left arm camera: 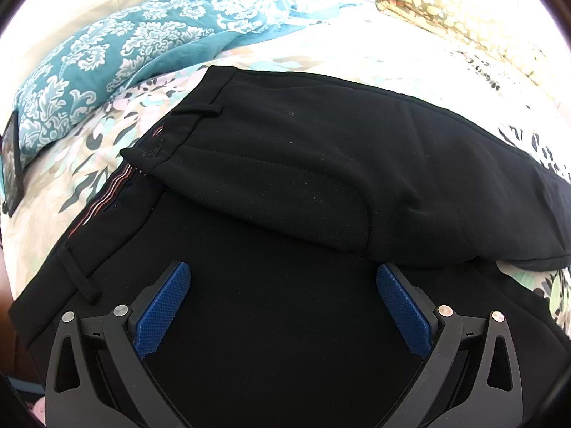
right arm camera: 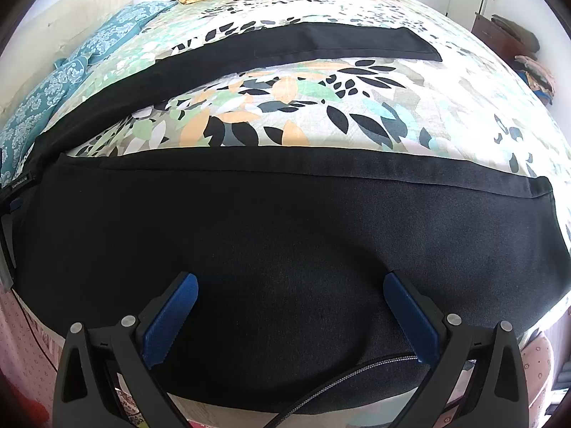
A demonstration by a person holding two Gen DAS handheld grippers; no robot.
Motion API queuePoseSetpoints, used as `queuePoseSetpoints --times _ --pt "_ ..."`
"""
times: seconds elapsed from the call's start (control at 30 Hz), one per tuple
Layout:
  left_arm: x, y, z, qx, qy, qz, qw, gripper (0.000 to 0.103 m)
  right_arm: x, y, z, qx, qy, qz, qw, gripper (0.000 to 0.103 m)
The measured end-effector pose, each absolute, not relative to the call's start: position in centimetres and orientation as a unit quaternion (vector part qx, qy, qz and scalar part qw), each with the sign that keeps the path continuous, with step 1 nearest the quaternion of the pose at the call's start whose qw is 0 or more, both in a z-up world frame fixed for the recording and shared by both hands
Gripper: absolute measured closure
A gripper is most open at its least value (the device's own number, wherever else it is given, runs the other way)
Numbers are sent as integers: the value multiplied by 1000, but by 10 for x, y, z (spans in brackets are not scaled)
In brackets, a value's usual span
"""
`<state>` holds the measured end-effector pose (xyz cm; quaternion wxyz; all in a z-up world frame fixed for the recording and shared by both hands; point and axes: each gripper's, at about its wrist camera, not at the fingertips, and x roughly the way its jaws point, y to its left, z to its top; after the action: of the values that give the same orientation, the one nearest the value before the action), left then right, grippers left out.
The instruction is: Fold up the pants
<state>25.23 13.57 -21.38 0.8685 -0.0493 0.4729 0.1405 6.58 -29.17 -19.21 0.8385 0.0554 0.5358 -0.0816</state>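
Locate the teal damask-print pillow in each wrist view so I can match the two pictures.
Left wrist view: the teal damask-print pillow fills the upper left, just beyond the waistband of the black pants.
Right wrist view: the pillow runs along the far left edge, beside the farther pant leg.
Shared landmark: the leaf-print bedspread under the pants in both views.

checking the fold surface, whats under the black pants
A leaf-print bedspread lies under the black pants, showing between the legs. What lies directly beneath the fabric is covered.
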Motion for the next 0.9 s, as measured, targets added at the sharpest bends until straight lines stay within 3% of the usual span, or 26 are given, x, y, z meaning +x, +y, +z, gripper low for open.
queuePoseSetpoints --times 0.9 --pt "252 136 -214 -50 472 141 869 0 66 -289 -193 51 534 -86 840 0"
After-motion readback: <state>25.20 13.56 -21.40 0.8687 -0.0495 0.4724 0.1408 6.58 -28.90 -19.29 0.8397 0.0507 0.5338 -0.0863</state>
